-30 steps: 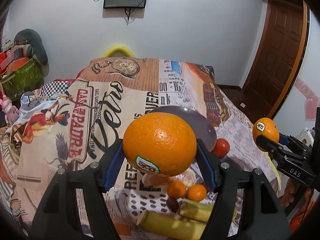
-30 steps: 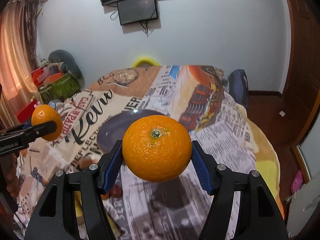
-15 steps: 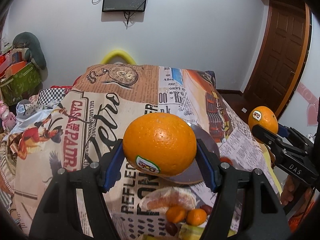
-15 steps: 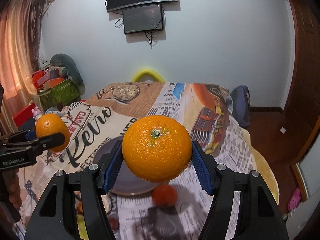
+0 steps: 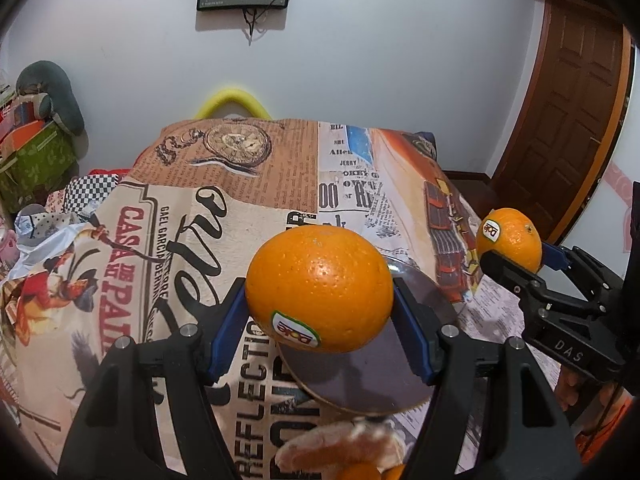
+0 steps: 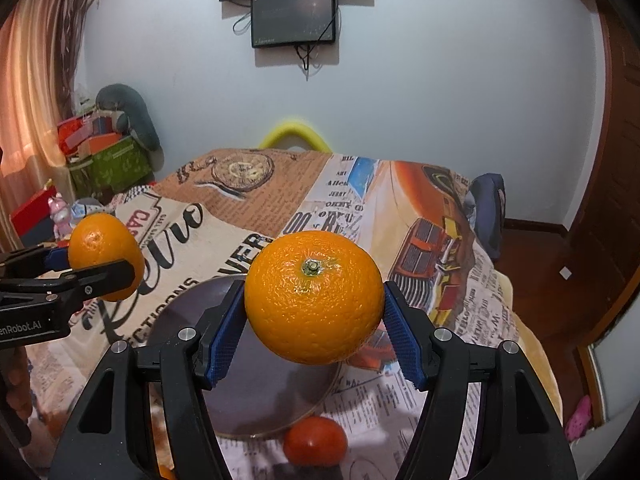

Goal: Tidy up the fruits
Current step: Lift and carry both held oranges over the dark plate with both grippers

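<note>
Two oranges | left tongs (image 5: 320, 320) grip one | right tongs (image 6: 314, 320) grip other

Left gripper (image 5: 320, 328): black moulded frame, two arms each carrying silver round-head screws, fingers faced with blue ribbed pads (image 5: 226, 332). Right gripper (image 6: 314, 332): same black build, same screws, blue textured pads (image 6: 400, 340). White lettering "DAS" marks one housing, "enRobot.AI" the other. Bare skin of a hand (image 5: 576, 388) shows beneath.

White wall (image 6: 440, 100), wall-mounted screen (image 6: 294, 20), wooden door (image 5: 568, 120), pink curtain (image 6: 28, 92)
</note>
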Demonstrator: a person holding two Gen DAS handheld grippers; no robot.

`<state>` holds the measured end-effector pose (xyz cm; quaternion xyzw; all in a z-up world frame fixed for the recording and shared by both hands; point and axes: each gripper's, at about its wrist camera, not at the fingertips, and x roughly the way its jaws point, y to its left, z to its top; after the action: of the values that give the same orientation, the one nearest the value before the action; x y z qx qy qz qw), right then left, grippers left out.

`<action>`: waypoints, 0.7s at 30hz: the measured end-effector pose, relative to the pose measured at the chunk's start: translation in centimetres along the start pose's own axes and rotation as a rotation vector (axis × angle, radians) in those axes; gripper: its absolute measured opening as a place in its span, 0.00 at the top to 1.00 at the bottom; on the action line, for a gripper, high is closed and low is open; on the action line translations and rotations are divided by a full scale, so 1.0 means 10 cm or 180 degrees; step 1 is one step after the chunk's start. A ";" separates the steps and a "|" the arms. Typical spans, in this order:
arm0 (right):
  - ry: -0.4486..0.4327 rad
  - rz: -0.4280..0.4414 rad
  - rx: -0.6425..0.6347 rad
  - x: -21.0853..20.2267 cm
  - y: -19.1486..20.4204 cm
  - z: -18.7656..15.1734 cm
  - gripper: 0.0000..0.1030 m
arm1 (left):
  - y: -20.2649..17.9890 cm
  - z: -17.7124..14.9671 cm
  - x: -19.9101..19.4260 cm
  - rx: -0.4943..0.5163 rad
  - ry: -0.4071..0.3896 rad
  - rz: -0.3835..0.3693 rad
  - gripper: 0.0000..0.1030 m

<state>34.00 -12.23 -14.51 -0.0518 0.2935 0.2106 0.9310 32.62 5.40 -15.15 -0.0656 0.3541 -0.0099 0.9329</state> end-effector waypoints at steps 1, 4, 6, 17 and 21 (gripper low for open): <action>0.0020 0.0010 -0.0002 0.03 -0.01 0.01 0.39 | 0.00 0.01 0.06 0.0021 0.0025 0.0022 0.34; 0.0101 0.0032 -0.0049 0.15 0.00 0.01 0.39 | 0.02 0.02 0.21 0.0058 0.0105 0.0077 0.34; 0.0144 0.0021 -0.0093 0.24 0.01 0.02 0.39 | 0.03 0.01 0.32 0.0075 0.0180 0.0098 0.34; 0.0628 0.0153 -0.0262 0.68 0.04 -0.07 0.39 | 0.09 0.01 0.83 0.0041 0.0662 -0.0076 0.34; 0.0815 0.0120 -0.0366 0.79 0.07 -0.12 0.39 | 0.08 -0.02 0.95 0.0071 0.0774 -0.0060 0.34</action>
<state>38.92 -8.96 -19.96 -0.1260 0.3982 0.2362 0.8773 39.59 5.53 -21.71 -0.0568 0.4638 -0.0304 0.8836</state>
